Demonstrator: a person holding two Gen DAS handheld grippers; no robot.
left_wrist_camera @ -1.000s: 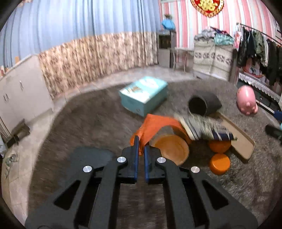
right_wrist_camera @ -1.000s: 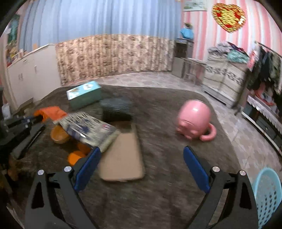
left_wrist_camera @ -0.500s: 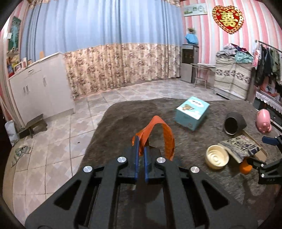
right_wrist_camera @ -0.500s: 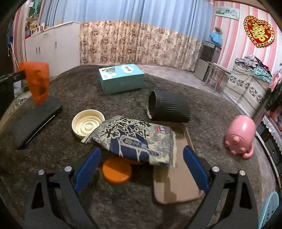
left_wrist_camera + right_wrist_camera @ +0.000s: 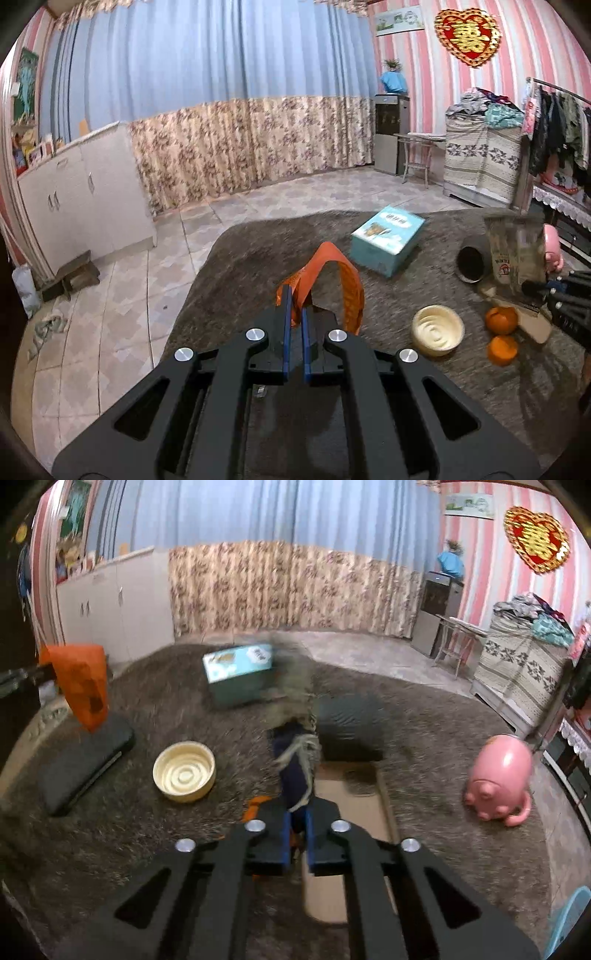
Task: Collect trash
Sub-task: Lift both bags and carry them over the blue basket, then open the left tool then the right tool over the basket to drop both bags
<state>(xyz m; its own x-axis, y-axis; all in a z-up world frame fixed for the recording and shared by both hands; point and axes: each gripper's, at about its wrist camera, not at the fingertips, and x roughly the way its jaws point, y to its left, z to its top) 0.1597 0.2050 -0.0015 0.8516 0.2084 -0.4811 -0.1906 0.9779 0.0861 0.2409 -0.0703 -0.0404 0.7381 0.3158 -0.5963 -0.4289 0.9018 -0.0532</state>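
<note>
My left gripper [image 5: 294,317] is shut on a crumpled orange wrapper [image 5: 332,273], which loops up above the brown carpeted table [image 5: 240,258]. From the right wrist view that orange wrapper [image 5: 83,686] hangs in the air at the far left. My right gripper [image 5: 297,823] has its jaws closing on a printed snack bag [image 5: 295,746], whose lower edge is pinched between the blue pads. The bag stands upright and blurred, lifted off the table. In the left wrist view the snack bag [image 5: 515,251] is held up at the far right.
On the table are a teal box [image 5: 388,238], a cream bowl [image 5: 184,771], a black cylinder [image 5: 349,723], a pink pig toy [image 5: 498,779], two oranges [image 5: 501,320], a brown tray [image 5: 347,812] and a black slab [image 5: 85,760]. A blue basket [image 5: 569,919] shows at the lower right.
The right jaws went from wide open to shut on the snack bag, which rose from lying flat to upright. The left gripper drew back and up with the orange wrapper.
</note>
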